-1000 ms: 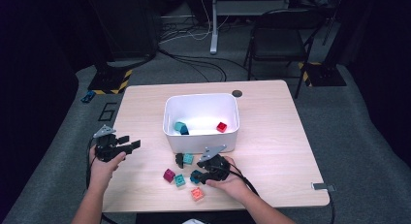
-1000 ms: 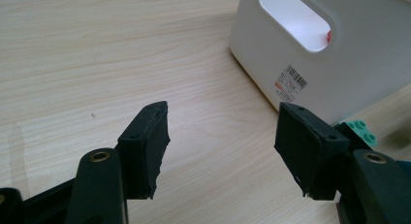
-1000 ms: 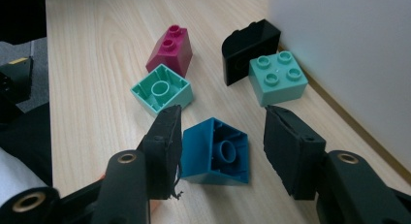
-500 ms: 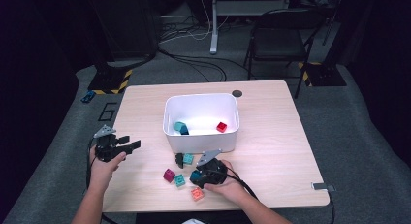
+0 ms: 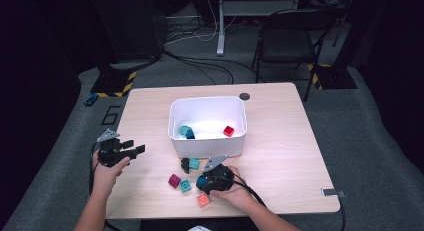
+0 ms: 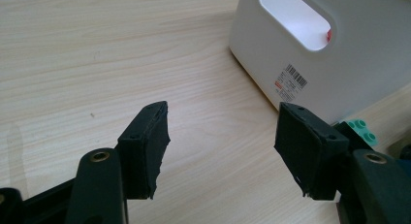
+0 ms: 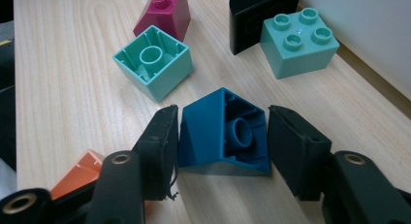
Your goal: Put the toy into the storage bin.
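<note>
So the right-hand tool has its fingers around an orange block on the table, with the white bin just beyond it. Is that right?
Not quite: the block between the fingers of the right gripper is dark blue, not orange. The right gripper view shows it lying on its side on the table, hollow underside showing. An orange block lies beside the fingers, outside them. The white bin is indeed just beyond.

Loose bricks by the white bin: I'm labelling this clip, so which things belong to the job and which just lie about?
In the job:
right gripper, fingers round the dark blue brick
white bin
mint bricks
magenta brick
orange brick

Lying about:
folding chair
floor cables
left gripper, open and idle
</note>
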`<state>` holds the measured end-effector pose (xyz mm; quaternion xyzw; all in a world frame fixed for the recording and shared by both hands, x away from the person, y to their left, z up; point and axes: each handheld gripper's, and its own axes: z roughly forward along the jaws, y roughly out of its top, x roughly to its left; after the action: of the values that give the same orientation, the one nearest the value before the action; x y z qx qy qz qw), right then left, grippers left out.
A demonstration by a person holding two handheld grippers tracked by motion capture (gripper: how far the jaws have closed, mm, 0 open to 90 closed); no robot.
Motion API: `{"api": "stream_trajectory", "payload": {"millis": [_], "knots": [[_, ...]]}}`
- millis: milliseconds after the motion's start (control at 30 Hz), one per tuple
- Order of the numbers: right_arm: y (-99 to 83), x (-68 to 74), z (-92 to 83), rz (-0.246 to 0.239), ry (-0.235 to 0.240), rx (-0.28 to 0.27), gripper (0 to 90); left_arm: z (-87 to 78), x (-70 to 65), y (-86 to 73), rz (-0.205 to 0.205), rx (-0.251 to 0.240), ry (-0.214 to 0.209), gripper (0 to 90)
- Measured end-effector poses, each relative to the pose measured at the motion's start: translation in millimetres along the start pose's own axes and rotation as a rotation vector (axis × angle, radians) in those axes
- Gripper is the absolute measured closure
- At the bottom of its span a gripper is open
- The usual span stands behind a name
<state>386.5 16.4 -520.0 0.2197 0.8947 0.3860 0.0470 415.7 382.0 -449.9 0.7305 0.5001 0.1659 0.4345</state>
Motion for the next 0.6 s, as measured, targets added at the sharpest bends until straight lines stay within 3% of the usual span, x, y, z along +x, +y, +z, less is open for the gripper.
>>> {"api": "stream_trajectory", "payload": {"millis": [433,600], "knots": [[0.5,0.3,-0.6,-0.037,-0.019,-0.001,48.3,1.0,0.8,-0.5,-0.003,0.000,0.000,36.4],[1.5,1.5,-3.0,-0.025,-0.014,-0.005,48.3,0.8,0.6,-0.6,-0.005,-0.001,-0.001,36.4]]}}
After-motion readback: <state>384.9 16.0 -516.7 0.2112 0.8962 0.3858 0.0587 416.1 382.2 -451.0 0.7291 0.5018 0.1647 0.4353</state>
